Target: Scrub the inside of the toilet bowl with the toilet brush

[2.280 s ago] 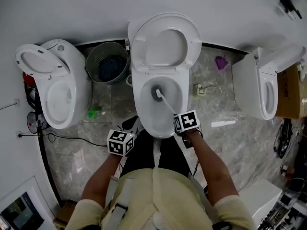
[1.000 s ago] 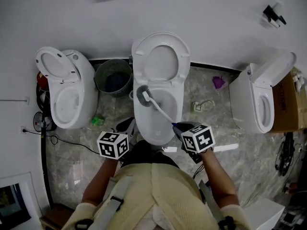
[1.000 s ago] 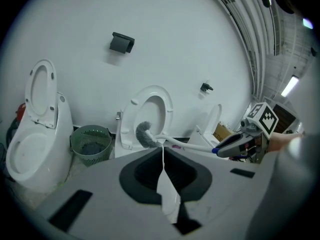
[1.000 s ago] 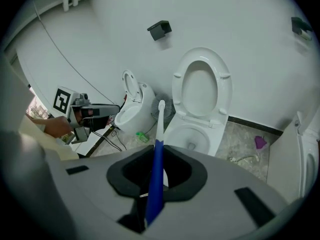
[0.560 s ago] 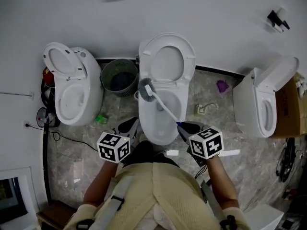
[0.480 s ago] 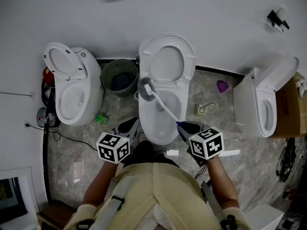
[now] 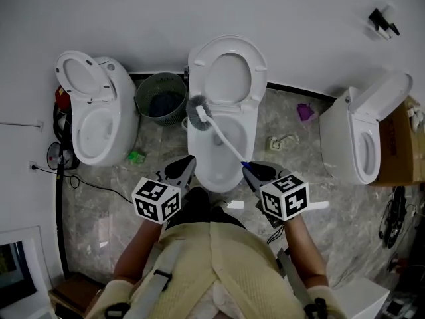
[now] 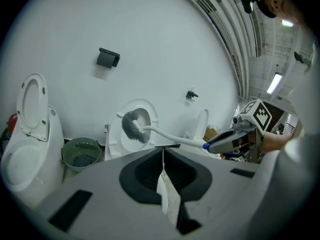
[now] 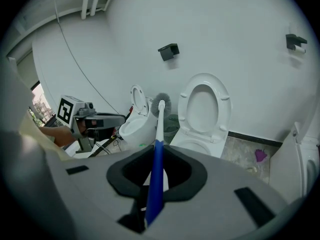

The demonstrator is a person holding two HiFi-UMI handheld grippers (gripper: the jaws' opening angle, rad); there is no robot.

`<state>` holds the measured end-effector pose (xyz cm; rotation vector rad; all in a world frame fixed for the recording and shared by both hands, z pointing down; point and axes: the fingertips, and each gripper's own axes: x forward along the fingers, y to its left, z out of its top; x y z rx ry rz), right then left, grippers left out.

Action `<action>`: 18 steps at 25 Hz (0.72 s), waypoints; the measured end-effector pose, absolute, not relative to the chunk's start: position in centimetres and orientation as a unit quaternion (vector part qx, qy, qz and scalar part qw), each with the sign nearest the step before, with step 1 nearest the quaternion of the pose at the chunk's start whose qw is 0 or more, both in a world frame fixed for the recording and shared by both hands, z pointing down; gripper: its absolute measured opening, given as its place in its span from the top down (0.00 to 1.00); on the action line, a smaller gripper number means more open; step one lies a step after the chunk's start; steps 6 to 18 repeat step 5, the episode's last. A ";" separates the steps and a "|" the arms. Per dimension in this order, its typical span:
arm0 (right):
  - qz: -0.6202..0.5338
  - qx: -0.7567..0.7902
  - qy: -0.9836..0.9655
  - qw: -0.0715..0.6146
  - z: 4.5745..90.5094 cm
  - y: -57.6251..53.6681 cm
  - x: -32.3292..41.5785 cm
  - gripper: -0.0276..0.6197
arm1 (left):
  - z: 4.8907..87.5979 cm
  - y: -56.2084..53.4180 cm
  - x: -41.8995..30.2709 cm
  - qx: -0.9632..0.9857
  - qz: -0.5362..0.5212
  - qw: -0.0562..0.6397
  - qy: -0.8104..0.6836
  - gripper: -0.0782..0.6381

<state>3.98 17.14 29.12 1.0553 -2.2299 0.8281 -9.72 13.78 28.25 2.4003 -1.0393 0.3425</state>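
The right gripper [image 7: 249, 170] clamped the brush [image 7: 218, 133]; the left gripper [image 7: 184, 166] was closed and empty. The bristles hung over the bowl [image 7: 250, 141] rim and needed lowering inside before firm scrubbing.

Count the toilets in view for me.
3: left toilet beside the bin, middle toilet below the toilet brush, right toilet beside the box. Others may sit outside the views.

Soft, even light is filling the room; a ceiling tube [image 8: 274, 83] is glowing upper right; both gripper views are warping into black corners.
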 end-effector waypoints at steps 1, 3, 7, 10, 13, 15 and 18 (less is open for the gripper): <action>0.305 0.391 -0.826 0.268 29.1 17.2 4.0 0.85 | 28.2 13.9 -9.6 0.881 0.125 0.250 -0.382 0.87; 0.300 0.390 -0.828 0.269 29.0 17.2 4.1 0.85 | 28.1 13.9 -9.4 0.881 0.122 0.248 -0.383 0.87; 0.295 0.390 -0.830 0.270 28.9 17.3 4.3 0.85 | 28.0 14.0 -9.3 0.881 0.120 0.246 -0.385 0.87; 0.295 0.390 -0.830 0.270 28.9 17.3 4.3 0.85 | 28.0 14.0 -9.3 0.881 0.120 0.246 -0.385 0.87; 0.295 0.390 -0.830 0.270 28.9 17.3 4.3 0.85 | 28.0 14.0 -9.3 0.881 0.120 0.246 -0.385 0.87; 0.295 0.390 -0.830 0.270 28.9 17.3 4.3 0.85 | 28.0 14.0 -9.3 0.881 0.120 0.246 -0.385 0.87; 0.295 0.390 -0.830 0.270 28.9 17.3 4.3 0.85 | 28.0 14.0 -9.3 0.881 0.120 0.246 -0.385 0.87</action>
